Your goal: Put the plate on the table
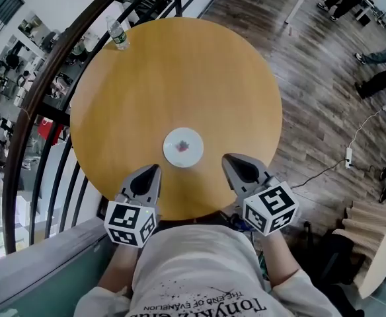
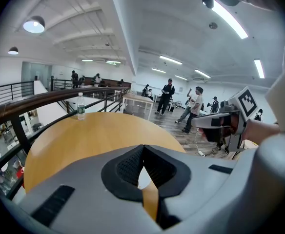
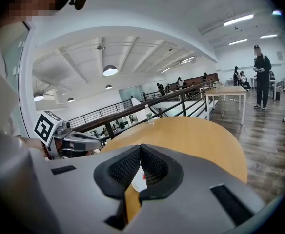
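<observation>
1. Head view. Wood-plank floor (image 1: 312, 78) surrounds the round table (image 1: 180, 71), and a dark railing (image 1: 54, 65) curves past it from 7 to 12 o'clock.
2. Locate the plate (image 1: 183, 147). It lies flat on the tabletop toward the 6 o'clock rim, nearest your body, and nothing touches it.
3. Note the left gripper (image 1: 156, 168) at 7 o'clock of the plate and the right gripper (image 1: 227, 158) at 4 o'clock. Both sit just beside the plate but apart from it. Judge the placement complete, since neither tool carries anything.
4. A water bottle (image 1: 118, 35) stands upright at the 11 o'clock rim, well apart from the plate, so it does not obstruct you.
5. Left gripper view. The two black pads meet at their tips with nothing between them. Only a white sliver of the plate shows through the gap beneath them, and its rim is cut off by the gripper body.
6. Right gripper view. These pads are likewise pressed together and empty. A plate sliver with a small red mark (image 3: 142, 176) shows below them; what the mark is cannot be made out.
7. Treat the people (image 2: 168, 95) standing in the background as too small to detail.
</observation>
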`<state>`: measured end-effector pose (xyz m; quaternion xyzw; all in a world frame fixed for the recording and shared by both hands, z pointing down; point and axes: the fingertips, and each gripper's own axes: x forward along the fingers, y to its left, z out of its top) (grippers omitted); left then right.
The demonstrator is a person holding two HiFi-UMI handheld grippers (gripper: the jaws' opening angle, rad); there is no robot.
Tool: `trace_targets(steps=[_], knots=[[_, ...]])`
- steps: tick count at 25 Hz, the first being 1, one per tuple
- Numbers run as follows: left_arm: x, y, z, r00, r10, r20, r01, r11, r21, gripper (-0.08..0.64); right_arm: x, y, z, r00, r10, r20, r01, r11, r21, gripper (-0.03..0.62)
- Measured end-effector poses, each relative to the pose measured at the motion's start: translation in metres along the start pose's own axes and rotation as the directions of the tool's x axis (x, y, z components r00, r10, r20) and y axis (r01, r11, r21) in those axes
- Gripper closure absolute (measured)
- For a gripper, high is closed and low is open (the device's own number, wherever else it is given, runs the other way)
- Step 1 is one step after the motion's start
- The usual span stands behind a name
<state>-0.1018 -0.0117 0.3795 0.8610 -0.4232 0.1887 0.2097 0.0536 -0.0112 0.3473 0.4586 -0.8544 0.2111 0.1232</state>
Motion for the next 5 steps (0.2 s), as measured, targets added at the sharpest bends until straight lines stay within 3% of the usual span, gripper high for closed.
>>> trace_targets(steps=[5], knots=[[0.0044, 0.0023, 0.0036, 1.0, -0.004, -0.005, 0.004, 1.0, 0.004, 0.535, 0.0048, -0.001, 0.0021, 1.0, 0.004, -0.005, -0.004, 1.0, -0.005, 0.566]])
